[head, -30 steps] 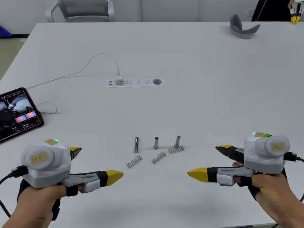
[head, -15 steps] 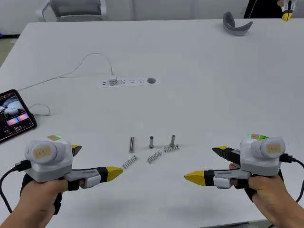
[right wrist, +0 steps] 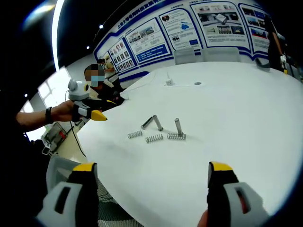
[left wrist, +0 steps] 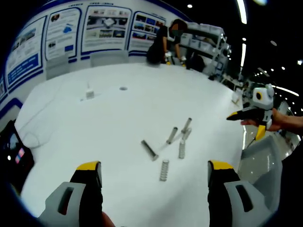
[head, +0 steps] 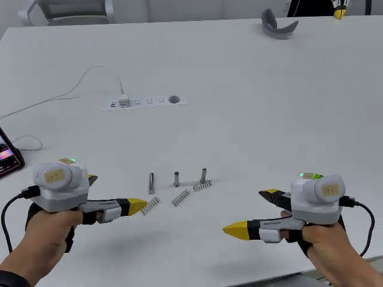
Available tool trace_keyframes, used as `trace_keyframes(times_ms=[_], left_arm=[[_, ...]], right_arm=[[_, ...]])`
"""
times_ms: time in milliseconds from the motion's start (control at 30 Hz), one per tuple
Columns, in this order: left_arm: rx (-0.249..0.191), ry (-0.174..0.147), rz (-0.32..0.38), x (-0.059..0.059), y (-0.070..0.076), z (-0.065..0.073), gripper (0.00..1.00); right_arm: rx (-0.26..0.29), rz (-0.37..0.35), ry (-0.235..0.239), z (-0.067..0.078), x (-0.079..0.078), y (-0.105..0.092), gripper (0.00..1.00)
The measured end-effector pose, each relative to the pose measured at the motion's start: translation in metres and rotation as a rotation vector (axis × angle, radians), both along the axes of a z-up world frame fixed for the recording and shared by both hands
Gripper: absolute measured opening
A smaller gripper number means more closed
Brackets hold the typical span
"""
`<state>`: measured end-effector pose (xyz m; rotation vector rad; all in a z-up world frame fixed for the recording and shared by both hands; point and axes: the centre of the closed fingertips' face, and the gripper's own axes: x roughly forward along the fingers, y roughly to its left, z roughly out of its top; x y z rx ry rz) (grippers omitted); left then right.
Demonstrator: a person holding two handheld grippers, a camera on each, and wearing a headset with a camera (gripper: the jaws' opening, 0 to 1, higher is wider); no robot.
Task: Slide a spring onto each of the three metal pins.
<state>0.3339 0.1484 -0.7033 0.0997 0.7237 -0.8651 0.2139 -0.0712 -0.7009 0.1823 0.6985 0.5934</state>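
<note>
Three short metal pins (head: 176, 179) sit in a row on the white table, with three small springs (head: 181, 197) lying loose just in front of them. My left gripper (head: 114, 191) is open and low over the table, one yellow tip close to the leftmost spring (head: 150, 205). In the left gripper view the pins (left wrist: 172, 135) and springs (left wrist: 164, 170) lie just ahead of that open gripper (left wrist: 154, 166). My right gripper (head: 251, 211) is open too, off to the right and apart from the parts. Its own view shows pins (right wrist: 178, 126) and springs (right wrist: 154, 138) further ahead of the gripper (right wrist: 149, 166).
A white power strip (head: 146, 102) with a cable lies behind the pins. A tablet (head: 6, 156) sits at the left edge, a grey curved object (head: 276, 24) at the far right. The table's front edge (head: 287, 276) is near my right hand.
The head camera has shifted, so everything sits further left in the picture. My left gripper's tip has come closer to the leftmost spring. Pins and springs have not moved.
</note>
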Motion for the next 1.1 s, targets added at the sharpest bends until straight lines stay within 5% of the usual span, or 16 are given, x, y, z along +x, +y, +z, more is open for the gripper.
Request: trace_keyframes(times_ms=[1100], left_arm=[[0.001,0.059,-0.005,0.039,-0.036,-0.031,0.78]], right_arm=[[0.018,-0.022,0.033,-0.008,-0.005,0.000,0.95]])
